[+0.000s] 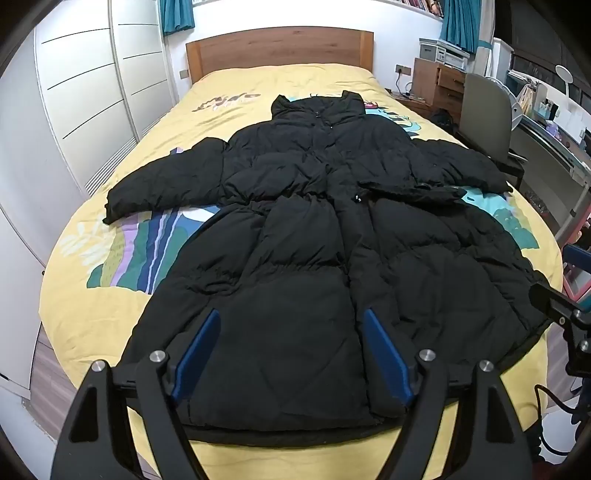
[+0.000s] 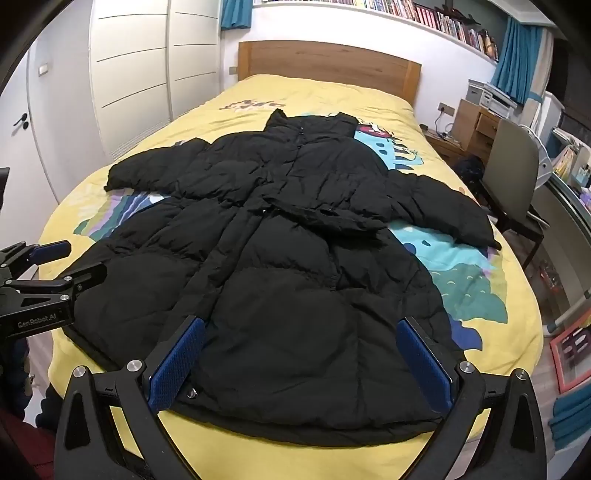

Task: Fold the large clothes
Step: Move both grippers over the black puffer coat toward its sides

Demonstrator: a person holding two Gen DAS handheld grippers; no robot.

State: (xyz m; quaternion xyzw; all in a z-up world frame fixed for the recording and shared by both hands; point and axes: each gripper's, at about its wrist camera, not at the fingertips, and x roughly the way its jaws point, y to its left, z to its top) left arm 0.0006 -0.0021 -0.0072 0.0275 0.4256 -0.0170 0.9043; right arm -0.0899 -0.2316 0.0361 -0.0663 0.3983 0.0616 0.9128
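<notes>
A long black puffer coat (image 1: 295, 236) (image 2: 280, 258) lies spread flat, front up, on a yellow patterned bedspread (image 1: 92, 295) (image 2: 498, 332). Its collar points to the headboard, both sleeves stretch out sideways, and a loose belt lies across the waist. My left gripper (image 1: 291, 317) hovers open over the hem's left half, blue pads apart with nothing between them. My right gripper (image 2: 301, 325) stands wide open above the hem's right half, also gripping nothing. Each gripper shows at the edge of the other's view: the right gripper (image 1: 546, 295) and the left gripper (image 2: 81, 258).
A wooden headboard (image 1: 280, 48) stands at the far end. White wardrobe doors (image 1: 92, 92) line the left side. On the right are a chair (image 2: 513, 173), a wooden nightstand (image 2: 476, 125), a desk with clutter and a bookshelf (image 2: 424, 14) high on the wall.
</notes>
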